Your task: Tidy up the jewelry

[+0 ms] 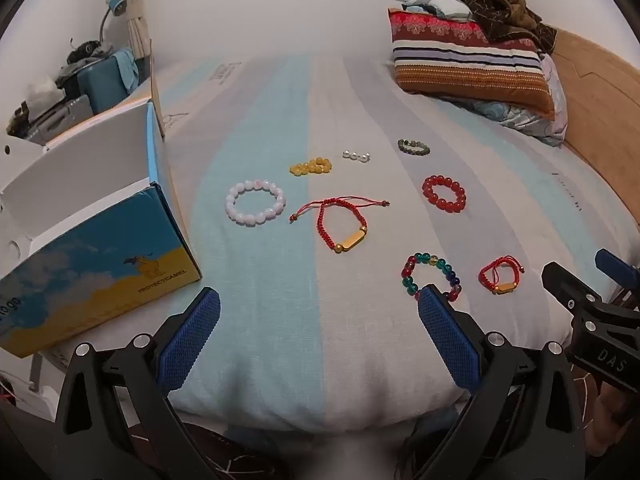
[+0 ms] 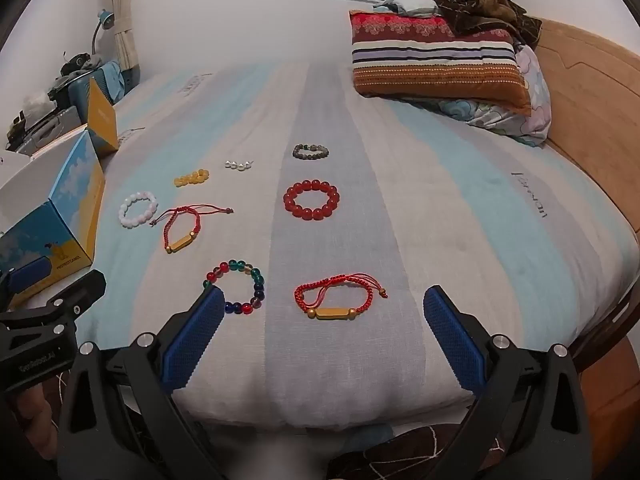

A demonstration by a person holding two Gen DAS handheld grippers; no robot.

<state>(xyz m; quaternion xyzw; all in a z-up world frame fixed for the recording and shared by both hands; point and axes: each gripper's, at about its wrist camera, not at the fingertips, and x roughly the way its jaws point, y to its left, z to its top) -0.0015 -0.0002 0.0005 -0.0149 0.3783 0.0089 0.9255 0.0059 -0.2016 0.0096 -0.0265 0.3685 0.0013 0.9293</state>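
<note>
An open blue-and-yellow cardboard box (image 1: 100,240) printed with a camel is seen at the left edge of the bed, its lid flap raised. The striped bedsheet (image 1: 280,320), in pale blue, white and grey bands, carries eight bracelets laid flat and apart from one another. Nearest the box a pale pink bead bracelet (image 1: 256,203) is noted; just beyond it to the right lie a yellow bead bracelet (image 1: 311,167) and a short white pearl strand (image 1: 356,155). At centre a red cord bracelet with a gold bar (image 1: 344,224) is laid with its tie ends spread. Farther right a dark green bead bracelet (image 1: 413,147) sits far, a red bead bracelet (image 1: 444,192) in the middle, and a multicoloured glass bead bracelet (image 2: 236,288) near, partly hidden behind a blue pad in both views. A second red cord bracelet with a gold bar (image 2: 340,300) lies rightmost in the near row. Stacked patterned pillows (image 2: 436,60) and a brown blanket (image 2: 472,4) are recorded at the far right beside a wooden headboard (image 2: 592,120). The left gripper (image 1: 319,308) is held above the near edge with jaws spread wide, nothing between them. The right gripper (image 2: 325,308) is likewise fully released and empty, the second cord bracelet lying on the sheet beyond its pads.
</note>
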